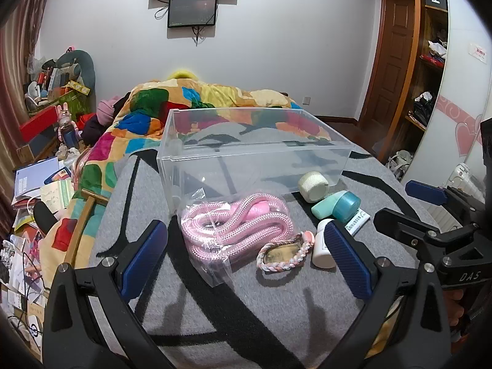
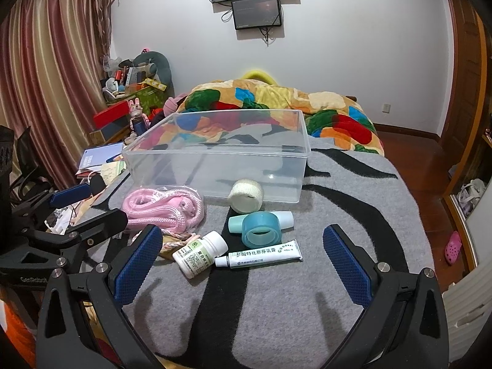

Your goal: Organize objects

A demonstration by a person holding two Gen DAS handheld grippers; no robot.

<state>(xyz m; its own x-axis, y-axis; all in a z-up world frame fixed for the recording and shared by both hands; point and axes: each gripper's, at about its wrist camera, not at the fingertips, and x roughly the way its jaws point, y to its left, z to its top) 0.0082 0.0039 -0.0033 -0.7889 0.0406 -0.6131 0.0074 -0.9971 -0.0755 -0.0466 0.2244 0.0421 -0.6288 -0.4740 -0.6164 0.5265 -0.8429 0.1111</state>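
A clear plastic bin (image 1: 184, 141) (image 2: 215, 156) stands empty on the grey blanket. In front of it lie a bagged pink rope (image 1: 233, 224) (image 2: 163, 207), a braided ring (image 1: 283, 255), a white pill bottle (image 2: 200, 253) (image 1: 321, 246), an ointment tube (image 2: 258, 256), a teal tape roll (image 2: 261, 230) (image 1: 346, 206) on a mint tube (image 2: 286, 216), and a white gauze roll (image 1: 313, 184) (image 2: 246, 195). My left gripper (image 1: 246, 258) is open, just short of the rope and ring. My right gripper (image 2: 243, 267) is open, over the bottle and ointment tube.
A colourful quilt (image 1: 190, 98) is heaped behind the bin. Papers and boxes (image 1: 40, 184) clutter the floor at left. Wooden floor (image 2: 430, 184) and a wardrobe (image 1: 430, 61) lie to the right.
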